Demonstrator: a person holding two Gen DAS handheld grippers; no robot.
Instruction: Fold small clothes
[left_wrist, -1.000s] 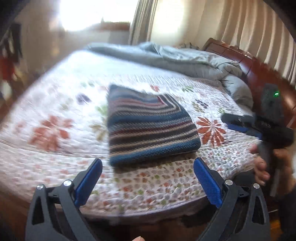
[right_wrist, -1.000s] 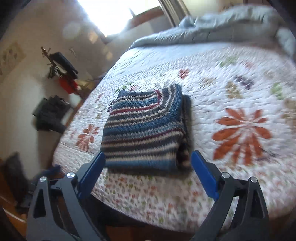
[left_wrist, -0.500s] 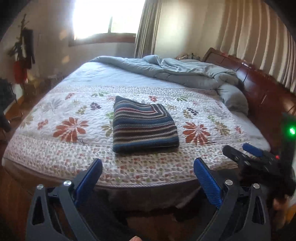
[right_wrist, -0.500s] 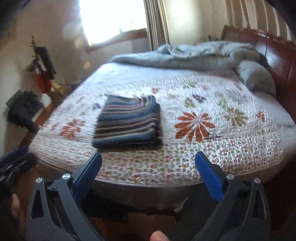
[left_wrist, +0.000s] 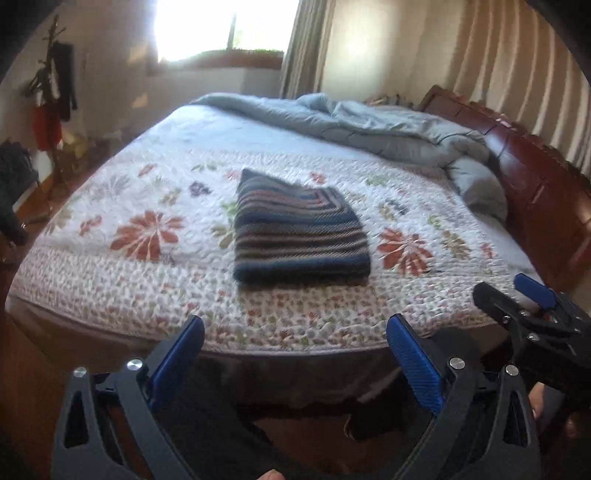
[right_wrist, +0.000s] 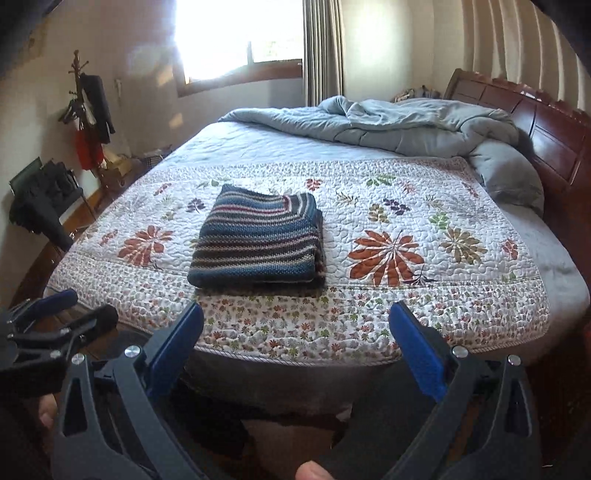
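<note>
A striped blue knit garment (left_wrist: 295, 232) (right_wrist: 258, 240) lies folded into a thick rectangle on the floral quilt (left_wrist: 147, 206) (right_wrist: 424, 206), near the bed's front edge. My left gripper (left_wrist: 295, 336) hangs open off the foot of the bed, well short of the garment, nothing between its blue pads. My right gripper (right_wrist: 295, 325) is likewise open and empty, held back from the bed edge. Each gripper shows in the other's view: the right one (left_wrist: 532, 306) at the right edge, the left one (right_wrist: 48, 317) at the lower left.
A rumpled grey duvet (right_wrist: 388, 122) and pillow (right_wrist: 509, 173) lie by the wooden headboard (right_wrist: 535, 122). A coat stand (right_wrist: 88, 122) and a dark chair (right_wrist: 44, 199) stand left of the bed. Wooden floor lies below the grippers.
Both grippers have pulled back from the folded garment and off the bed, so the whole bed now shows. Both stay open; the garment has not moved.
</note>
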